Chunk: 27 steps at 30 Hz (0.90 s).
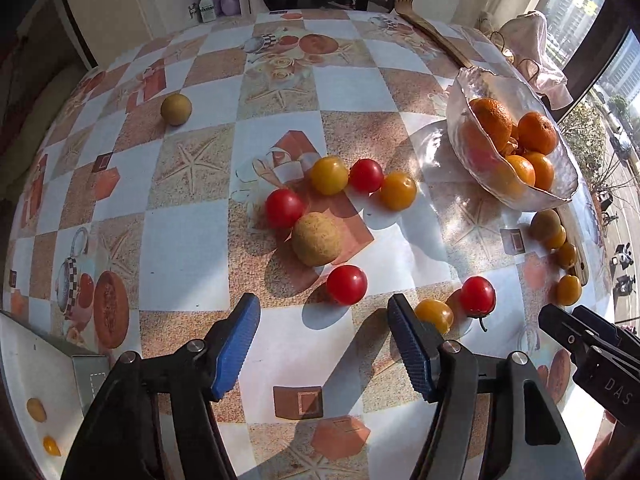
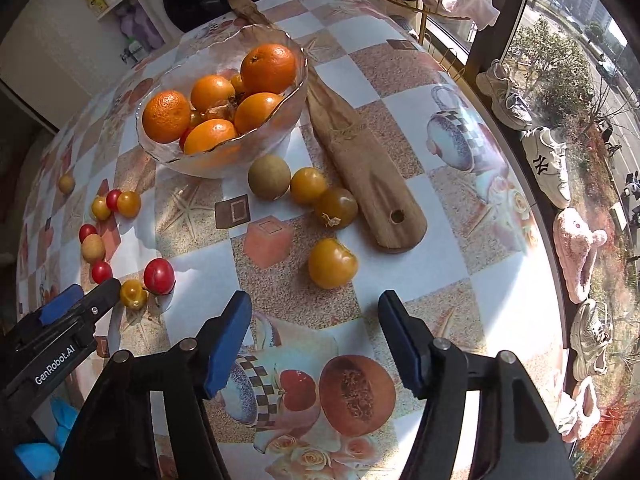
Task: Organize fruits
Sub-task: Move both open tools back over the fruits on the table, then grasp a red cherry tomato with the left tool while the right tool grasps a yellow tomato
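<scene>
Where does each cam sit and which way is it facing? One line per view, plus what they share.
Left wrist: on the left tool, angled down at loose tomatoes on the table; its open blue fingers show, with the right tool at the right edge.
Right wrist: on the right tool, angled down near a yellow tomato and wooden board; its open fingers show, with the left tool and a blue glove lower left.
Shared: glass bowl of oranges, red tomato.
</scene>
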Available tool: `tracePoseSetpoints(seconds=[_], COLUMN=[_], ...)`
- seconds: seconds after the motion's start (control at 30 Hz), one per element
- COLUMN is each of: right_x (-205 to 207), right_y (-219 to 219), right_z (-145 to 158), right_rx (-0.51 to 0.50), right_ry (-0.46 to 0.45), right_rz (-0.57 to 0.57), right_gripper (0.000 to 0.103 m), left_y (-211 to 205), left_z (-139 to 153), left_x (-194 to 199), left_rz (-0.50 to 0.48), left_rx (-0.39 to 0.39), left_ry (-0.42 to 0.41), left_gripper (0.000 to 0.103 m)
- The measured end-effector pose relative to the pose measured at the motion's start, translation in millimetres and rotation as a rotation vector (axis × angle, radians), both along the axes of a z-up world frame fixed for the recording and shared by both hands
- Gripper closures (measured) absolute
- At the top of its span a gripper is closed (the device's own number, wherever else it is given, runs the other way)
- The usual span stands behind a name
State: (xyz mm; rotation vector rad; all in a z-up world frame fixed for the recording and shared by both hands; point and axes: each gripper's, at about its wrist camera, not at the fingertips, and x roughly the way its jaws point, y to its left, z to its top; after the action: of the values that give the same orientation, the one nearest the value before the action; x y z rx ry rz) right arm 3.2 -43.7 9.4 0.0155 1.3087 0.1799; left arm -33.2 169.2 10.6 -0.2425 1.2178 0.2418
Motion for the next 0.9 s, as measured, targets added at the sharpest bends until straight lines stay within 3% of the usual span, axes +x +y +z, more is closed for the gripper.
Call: tracePoseSetpoints(seconds=[0.13,0.23,0.27,0.3,0.33,0.4,0.9], right_x=[3.7,6.5,7.3,8.0,8.8,9.2,-29.1], right_y=[4.8,8.5,9.8,10.2,10.2,10.3,9.2], right_z=[0.0,0.1,0.5,0.9,1.0,1.3,10.5], right_rx=[-0.009,-0.022,-0.033,-0.042,-0.044,-0.047,0.087], right_ry=[-0.023,-0.032,-0.037,-0.041,-0.043,-0.045,0.008], right_rz=[0.013,0.020,0.021,0.022,0.024,0.031,0.069], right_gripper=[0.038,0.046,0.054,0.065,0.070,0.076,0.076], left_y=[-4.8,-3.7,-2.9,-2.6,-2.8,-2.3,4.1], left_z=[-1.2,-0.2,0.8,2.1,2.9,3.5,24.4], left_x=[1.0,0.4,-0.1,0.0,0.9,1.7,-45.4], left_rz=[0.010,0.039,0.044,0.040,0.036,0.029,-0.045], left_rx=[0.028,0.037,0.040,0.037,0.042,0.042,-0.038], left_ry=[0.002,0.000,-0.008,-0.015,-0.015,-0.016,-0.056], left_gripper=[0.034,0.041,0.046,0.062,0.072,0.082,0.082])
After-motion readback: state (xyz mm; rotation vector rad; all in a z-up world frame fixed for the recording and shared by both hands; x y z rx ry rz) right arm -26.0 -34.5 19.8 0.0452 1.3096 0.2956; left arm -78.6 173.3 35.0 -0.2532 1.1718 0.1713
